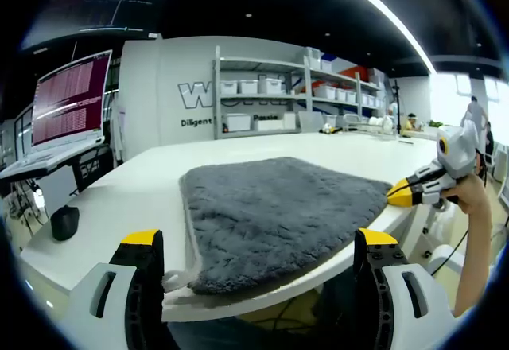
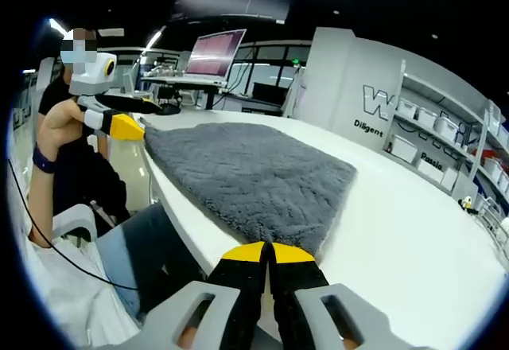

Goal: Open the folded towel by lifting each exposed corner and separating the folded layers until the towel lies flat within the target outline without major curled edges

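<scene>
Left gripper view: the left tool [image 1: 258, 258] stands released, jaws wide apart, at the tabletop's [image 1: 119, 199] near edge, where the grey towel [image 1: 278, 207] lies; the right tool [image 1: 402, 192] pinches its far corner. Bins [image 1: 238, 121] line distant shelves [image 1: 262, 95], contents unreadable.

Right gripper view: the right tool [image 2: 268, 264], clenched on the towel [image 2: 246, 175] corner. A one-sided pull could drag the towel off the edge.

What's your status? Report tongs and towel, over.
Left tongs open at the towel's near edge. Right tongs shut at its far corner. Towel grey, lying on the white table. Nothing in the way.
</scene>
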